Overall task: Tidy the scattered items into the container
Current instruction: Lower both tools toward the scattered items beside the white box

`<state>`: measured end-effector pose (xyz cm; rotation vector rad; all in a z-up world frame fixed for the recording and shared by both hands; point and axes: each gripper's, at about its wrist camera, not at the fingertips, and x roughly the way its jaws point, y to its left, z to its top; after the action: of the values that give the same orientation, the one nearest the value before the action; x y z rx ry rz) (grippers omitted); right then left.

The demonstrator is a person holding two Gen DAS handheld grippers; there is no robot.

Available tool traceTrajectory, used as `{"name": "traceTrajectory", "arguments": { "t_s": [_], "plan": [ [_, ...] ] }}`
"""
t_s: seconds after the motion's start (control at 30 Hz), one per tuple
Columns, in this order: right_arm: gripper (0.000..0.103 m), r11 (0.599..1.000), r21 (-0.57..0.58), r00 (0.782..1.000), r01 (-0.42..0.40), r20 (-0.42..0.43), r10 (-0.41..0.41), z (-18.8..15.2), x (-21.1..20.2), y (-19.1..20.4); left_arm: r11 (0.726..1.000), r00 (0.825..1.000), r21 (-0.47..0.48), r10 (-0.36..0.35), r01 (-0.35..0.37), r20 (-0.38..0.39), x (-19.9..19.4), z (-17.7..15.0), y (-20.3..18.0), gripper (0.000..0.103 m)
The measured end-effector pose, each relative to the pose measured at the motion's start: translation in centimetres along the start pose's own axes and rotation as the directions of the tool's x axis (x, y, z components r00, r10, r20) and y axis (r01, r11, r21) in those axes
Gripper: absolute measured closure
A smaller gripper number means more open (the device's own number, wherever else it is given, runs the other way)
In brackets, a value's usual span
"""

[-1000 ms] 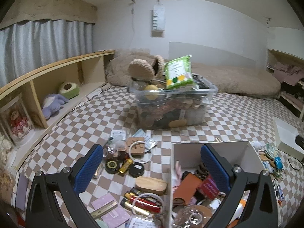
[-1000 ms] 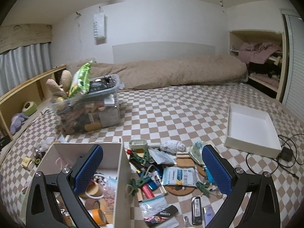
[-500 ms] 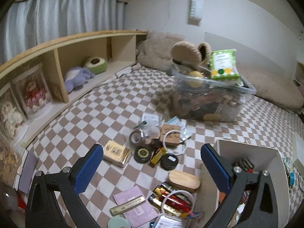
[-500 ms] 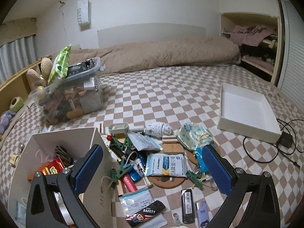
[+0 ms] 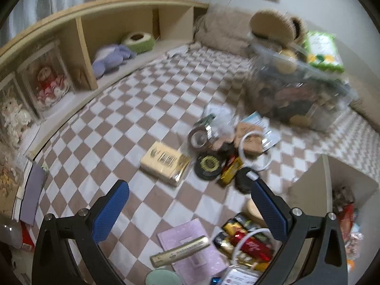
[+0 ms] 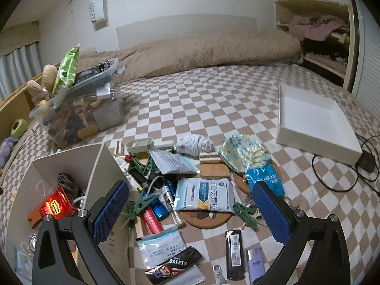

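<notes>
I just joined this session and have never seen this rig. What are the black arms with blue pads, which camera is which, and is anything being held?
Each picture comes from a camera mounted on a hand-held gripper that a person carries, looking along its two blue-padded fingers. The left hand-held gripper views a gold foil packet and a black round tin on the brown-and-white checked bedcover. The right hand-held gripper views a white-and-blue sachet and the white cardboard box that collects items. Both are open and hold nothing.
</notes>
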<state>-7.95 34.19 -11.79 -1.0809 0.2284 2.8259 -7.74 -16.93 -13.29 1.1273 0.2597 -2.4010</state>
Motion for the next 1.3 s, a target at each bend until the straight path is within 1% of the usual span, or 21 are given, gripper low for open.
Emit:
{"name": "traceTrajectory", "arguments": {
  "t_s": [0.13,0.27,0.37,0.47,0.57,0.63,0.7,0.83,0.97,1.03,1.13,1.17,1.2,1.23,1.3],
  "plan": [
    [0.000,1.000,-0.013,0.999,0.021,-0.048,-0.021,-0.7,1.5,-0.4,1.000,0.998,0.005,0.029,-0.028,-0.059,1.9,-0.7,0.3,0.000],
    [0.000,0.998,-0.055,0.996,0.041,-0.077,-0.045,-1.6,2.4,-0.5,0.999,0.995,-0.018,0.031,-0.033,-0.096,2.8,-1.3,0.8,0.000],
    [0.000,0.998,-0.048,0.995,0.041,-0.088,-0.045,-2.2,2.9,-0.9,0.999,0.992,-0.034,0.000,-0.004,-0.128,3.2,-2.1,1.2,0.000],
    [0.000,1.000,0.016,0.994,0.014,-0.107,-0.012,-2.2,3.2,-1.7,0.998,0.986,-0.061,-0.028,0.018,-0.164,3.7,-3.1,1.9,0.000],
    [0.000,0.998,0.069,0.993,-0.014,-0.113,0.022,-2.2,3.2,-2.4,0.995,0.981,-0.091,-0.042,0.025,-0.192,4.2,-4.1,2.8,0.000],
    [0.000,0.997,0.082,0.994,-0.004,-0.108,0.013,-2.1,3.1,-2.6,0.993,0.978,-0.114,-0.054,0.031,-0.203,4.3,-4.6,3.4,0.000],
    [0.000,0.996,0.094,0.995,0.005,-0.102,0.005,-2.0,3.0,-2.9,0.989,0.973,-0.137,-0.080,0.051,-0.216,4.4,-5.2,3.8,0.000],
    [0.000,0.993,0.121,0.995,0.003,-0.095,0.008,-2.0,3.0,-3.3,0.979,0.959,-0.182,-0.135,0.091,-0.249,4.5,-6.3,4.1,0.000],
    [0.000,0.995,0.102,0.997,0.011,-0.078,-0.003,-2.1,3.1,-3.0,0.965,0.941,-0.219,-0.199,0.141,-0.272,4.4,-7.1,3.4,0.000],
    [0.000,0.997,0.080,0.999,0.002,-0.046,0.002,-2.3,3.0,-2.7,0.963,0.936,-0.221,-0.214,0.154,-0.280,4.4,-7.3,2.7,0.000],
    [0.000,1.000,0.024,0.999,0.008,-0.036,-0.007,-2.7,3.0,-2.3,0.958,0.930,-0.236,-0.229,0.163,-0.288,4.3,-7.4,1.9,0.004],
    [0.000,1.000,0.008,0.999,0.012,-0.040,-0.012,-2.9,3.2,-2.2,0.957,0.929,-0.238,-0.234,0.168,-0.288,4.3,-7.4,1.7,0.006],
    [0.000,1.000,0.001,0.999,0.014,-0.047,-0.014,-2.9,3.3,-2.3,0.956,0.929,-0.239,-0.235,0.168,-0.287,4.2,-7.4,1.5,0.011],
    [0.000,1.000,0.000,0.998,0.016,-0.057,-0.016,-3.0,3.5,-2.4,0.957,0.929,-0.243,-0.230,0.161,-0.289,4.3,-7.4,1.3,0.013],
    [0.000,1.000,0.021,0.997,0.014,-0.077,-0.012,-3.0,3.7,-3.0,0.957,0.931,-0.252,-0.218,0.145,-0.292,4.4,-7.5,1.3,0.014]
  ]
}}
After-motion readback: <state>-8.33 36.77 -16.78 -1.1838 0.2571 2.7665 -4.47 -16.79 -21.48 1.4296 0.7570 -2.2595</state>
